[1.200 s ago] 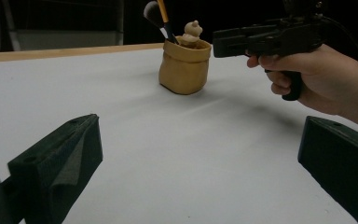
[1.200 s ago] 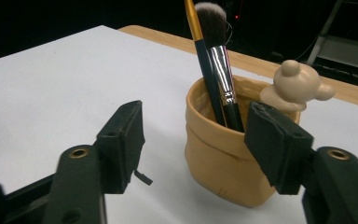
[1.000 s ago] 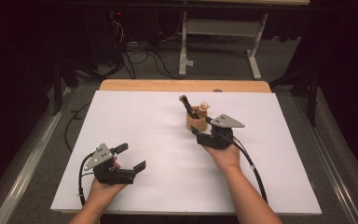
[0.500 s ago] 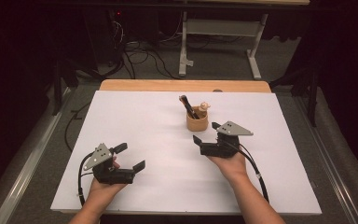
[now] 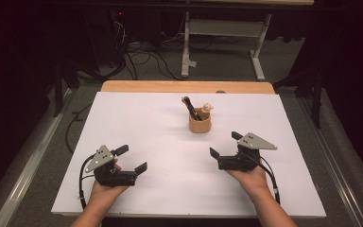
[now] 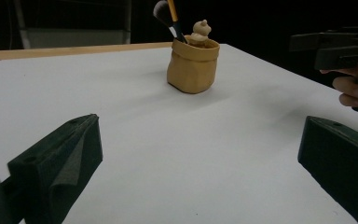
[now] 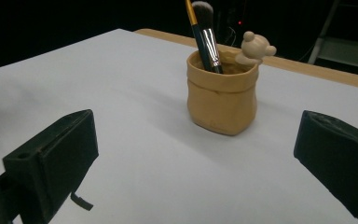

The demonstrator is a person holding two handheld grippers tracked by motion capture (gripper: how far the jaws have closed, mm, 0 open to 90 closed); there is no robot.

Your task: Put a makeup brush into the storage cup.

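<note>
- Mid-table, toward the far edge of the white sheet (image 5: 123, 123), stands the tan pot (image 5: 200, 125) with a makeup brush (image 5: 189, 107) and a small bear figure (image 5: 206, 109) in it; brush leans toward the left side.
- My right gripper (image 5: 224, 145) sits near the pot, on its near right, apart from it. Its jaws have just been opening and stand wide, nothing between them.
- In the right gripper view the pot (image 7: 222, 95) sits ahead between the two jaws, untouched, upright.
- My left gripper (image 5: 132, 159) rests low at the near left, well apart from the pot, jaws wide, holding nothing.
- Reads to me as a release: the pot is set down and the right hand is clearing.
- To do it well: I'd pull straight back toward me, keeping the jaws wide so neither pad clips the pot wall.
- Stay low and level; a sideways sweep could tip the pot or knock the brush handle.
- Left can stay parked.
</note>
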